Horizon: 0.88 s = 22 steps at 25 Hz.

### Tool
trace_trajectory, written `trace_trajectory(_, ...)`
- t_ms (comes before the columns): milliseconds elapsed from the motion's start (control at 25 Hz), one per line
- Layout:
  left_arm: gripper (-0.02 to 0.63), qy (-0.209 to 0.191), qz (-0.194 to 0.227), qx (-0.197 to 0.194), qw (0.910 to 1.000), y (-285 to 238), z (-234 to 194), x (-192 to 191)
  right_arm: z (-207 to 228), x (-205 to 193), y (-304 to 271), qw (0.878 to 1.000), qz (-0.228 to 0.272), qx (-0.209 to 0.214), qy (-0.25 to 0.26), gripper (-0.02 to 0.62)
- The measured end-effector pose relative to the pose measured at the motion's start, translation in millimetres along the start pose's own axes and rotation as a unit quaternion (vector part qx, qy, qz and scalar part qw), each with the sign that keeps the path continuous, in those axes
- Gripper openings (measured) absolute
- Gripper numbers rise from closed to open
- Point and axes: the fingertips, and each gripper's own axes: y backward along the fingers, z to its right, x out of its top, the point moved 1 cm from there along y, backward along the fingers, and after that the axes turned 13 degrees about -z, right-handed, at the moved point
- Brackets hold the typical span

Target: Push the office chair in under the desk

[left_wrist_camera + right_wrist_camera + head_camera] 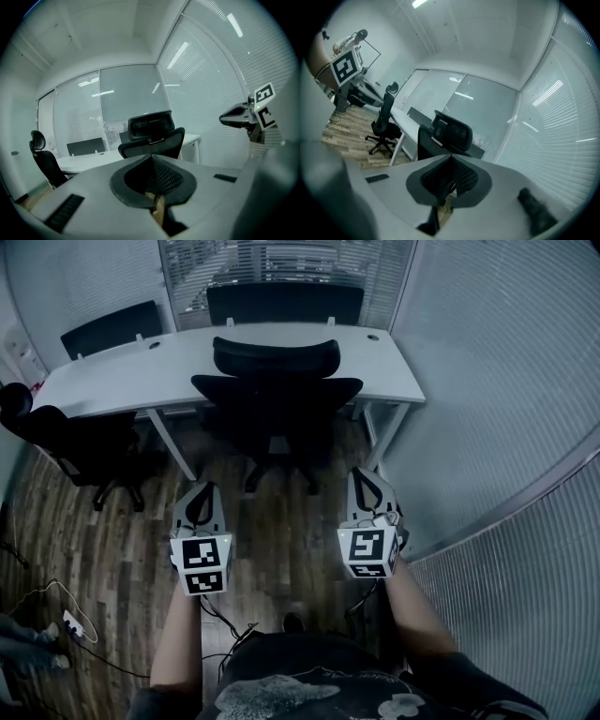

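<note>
Standing beyond tools point(203, 489) point(363, 476), office chair point(277, 399), apparently untouched

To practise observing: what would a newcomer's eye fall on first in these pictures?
A black office chair stands mid-picture, its back toward the person, at a white desk. Below it, the left hand-held gripper and right hand-held gripper, both shut and empty, point at it without touching.
</note>
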Motion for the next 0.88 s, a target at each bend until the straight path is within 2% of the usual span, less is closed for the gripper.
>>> trace_trajectory(440, 0.015, 0.005, -0.018, -0.016, 0.9997, 83, -9, -52, -47, -3, 84, 0.999, -0.032, -0.005, 0.009, 0.021)
trace_trajectory(880, 0.015, 0.004, -0.020, -0.029, 0.9994, 175, 1, -101, -91, -15, 180, 0.999, -0.049, -0.001, -0.006, 0.021)
